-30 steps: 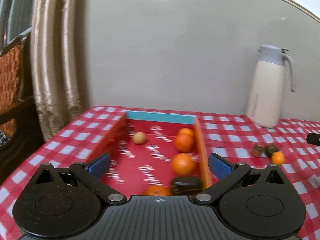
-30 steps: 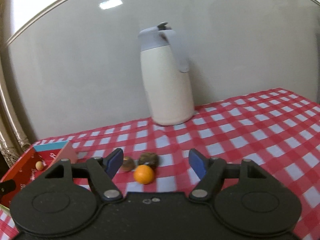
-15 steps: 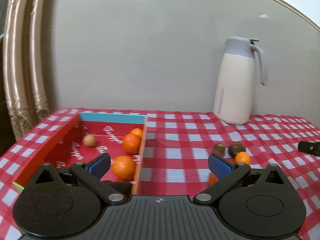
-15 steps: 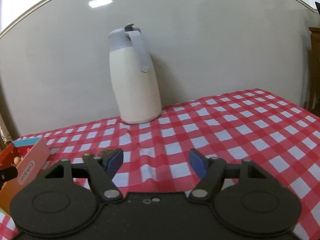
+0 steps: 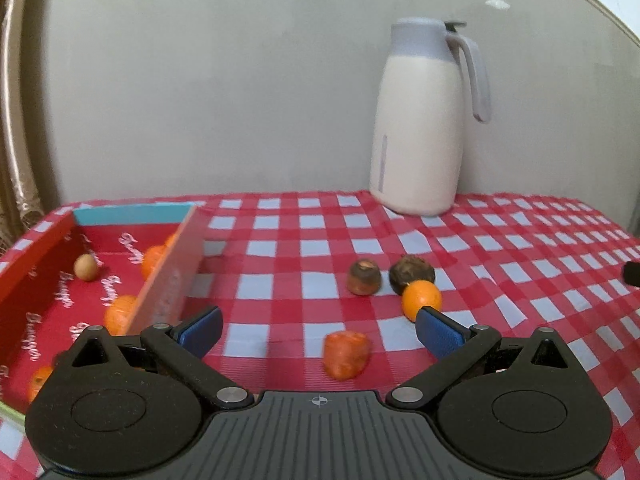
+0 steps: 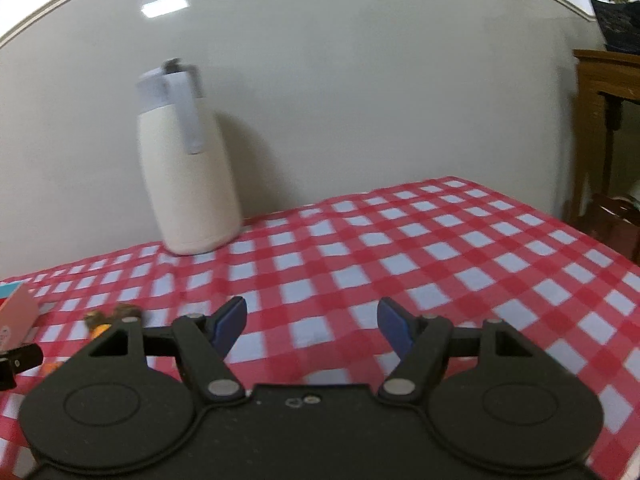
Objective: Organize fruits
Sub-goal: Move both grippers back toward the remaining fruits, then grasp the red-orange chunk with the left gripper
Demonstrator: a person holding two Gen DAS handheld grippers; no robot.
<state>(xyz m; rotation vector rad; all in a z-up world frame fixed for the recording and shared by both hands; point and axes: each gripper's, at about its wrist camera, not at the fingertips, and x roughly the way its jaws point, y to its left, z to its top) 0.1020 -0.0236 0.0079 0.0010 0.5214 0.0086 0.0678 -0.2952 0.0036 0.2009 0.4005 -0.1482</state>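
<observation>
In the left wrist view my left gripper is open above the checked cloth. Just in front of it, between its fingers, lies a reddish-orange fruit, untouched. Further off sit a small orange and two brown fruits. The red box at the left holds several oranges and a small tan fruit. My right gripper is open over bare cloth; the brown fruits show at its far left, partly hidden by its finger.
A cream jug with a grey lid stands against the wall at the back. The table's right edge drops off near a wooden cabinet. A curtain hangs at the left.
Both grippers have swung to the right. The box slid from the middle to the left of the left view, and the loose fruits came in front. The fruits left the right view's middle.
</observation>
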